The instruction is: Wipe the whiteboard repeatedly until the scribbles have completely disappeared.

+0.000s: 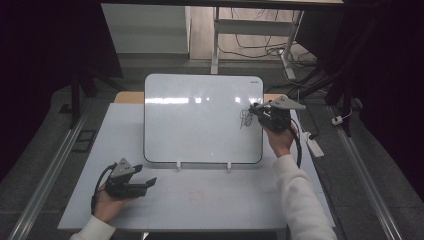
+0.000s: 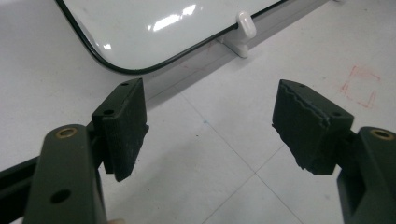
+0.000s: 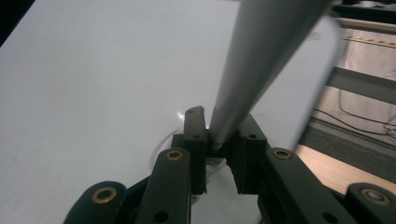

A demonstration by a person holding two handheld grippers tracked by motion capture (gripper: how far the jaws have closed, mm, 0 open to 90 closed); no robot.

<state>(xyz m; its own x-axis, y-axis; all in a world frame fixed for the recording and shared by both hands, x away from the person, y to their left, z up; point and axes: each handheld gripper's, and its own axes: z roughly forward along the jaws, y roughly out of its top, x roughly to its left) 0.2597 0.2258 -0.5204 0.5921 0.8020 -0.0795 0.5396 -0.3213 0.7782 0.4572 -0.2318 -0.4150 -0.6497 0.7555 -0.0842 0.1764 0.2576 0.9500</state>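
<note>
Two tongs are in my hands: the right tongs (image 1: 257, 111) are up at the whiteboard (image 1: 200, 120), clamped on a slim grey marker (image 3: 261, 60), and the left tongs (image 1: 145, 184) rest low on the desk (image 1: 210, 200) in front of the board's lower left corner, jaws wide apart and holding nothing.

From above, the marker's end meets the board at a small black scribble (image 1: 245, 118) near its upper right edge. I judge the step in hand to be drawing or adding to that mark. To do it well I would keep the pressure light and even, since the board only leans in two small white clips (image 1: 178, 165) and a hard push could rock it. Steadying the lower edge with the free tongs might help. I would also keep the marker from twisting between the pads.

In the right gripper view the marker is a smooth, tapering grey barrel seated deep between the black jaws; its tip is blurred, so I cannot be sure of the exact contact. The board is glossy white with rounded corners and a thin dark rim, throwing back ceiling light. The left tongs' pads (image 2: 125, 135) are matte black with ridged faces. The desk is pale, with thin seams and a faint red square outline (image 2: 359, 86).
</note>
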